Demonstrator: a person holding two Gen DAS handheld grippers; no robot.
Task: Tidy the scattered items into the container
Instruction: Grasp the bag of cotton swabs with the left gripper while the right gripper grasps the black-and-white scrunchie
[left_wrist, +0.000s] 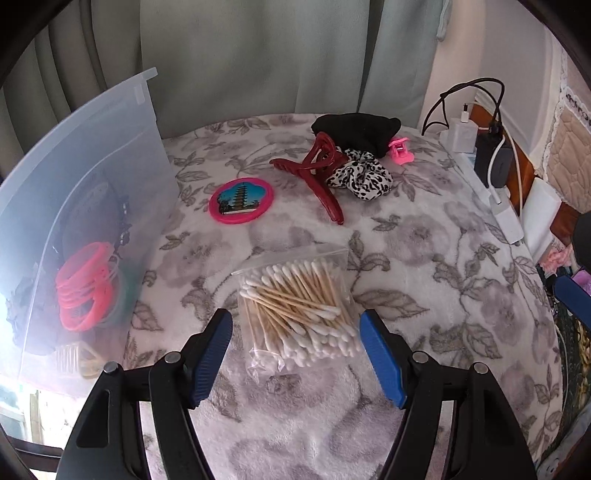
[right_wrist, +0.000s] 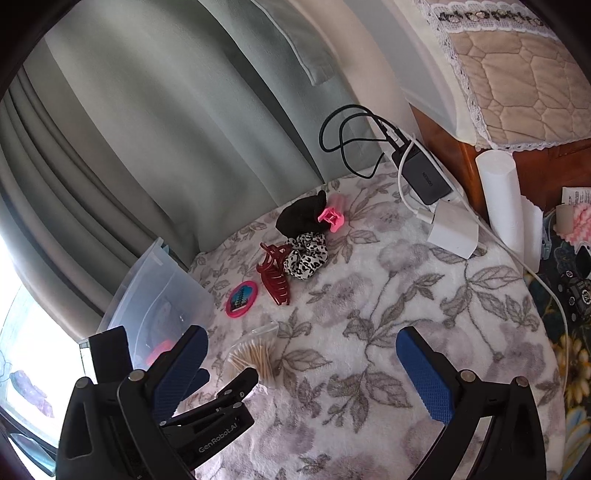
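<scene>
A clear zip bag of cotton swabs (left_wrist: 295, 306) lies on the floral blanket, and my left gripper (left_wrist: 295, 317) stands open astride its near end, one blue pad on each side, not pinching it. The clear plastic container (left_wrist: 92, 184) stands at the left with pink bands (left_wrist: 86, 291) inside. Farther back lie a pink round mirror (left_wrist: 241, 201), a dark red claw clip (left_wrist: 314, 173), a leopard scrunchie (left_wrist: 360, 177), a black cloth (left_wrist: 358, 133) and a small pink clip (left_wrist: 400, 149). My right gripper (right_wrist: 301, 336) hovers open and empty over the blanket, right of the swab bag (right_wrist: 255, 358).
A power strip with white and black chargers (left_wrist: 480, 155) and looping cables runs along the blanket's right edge. A white roll (right_wrist: 506, 199) and a wooden cabinet stand beyond it. Curtains hang behind. The container (right_wrist: 159, 295) sits at the blanket's left edge.
</scene>
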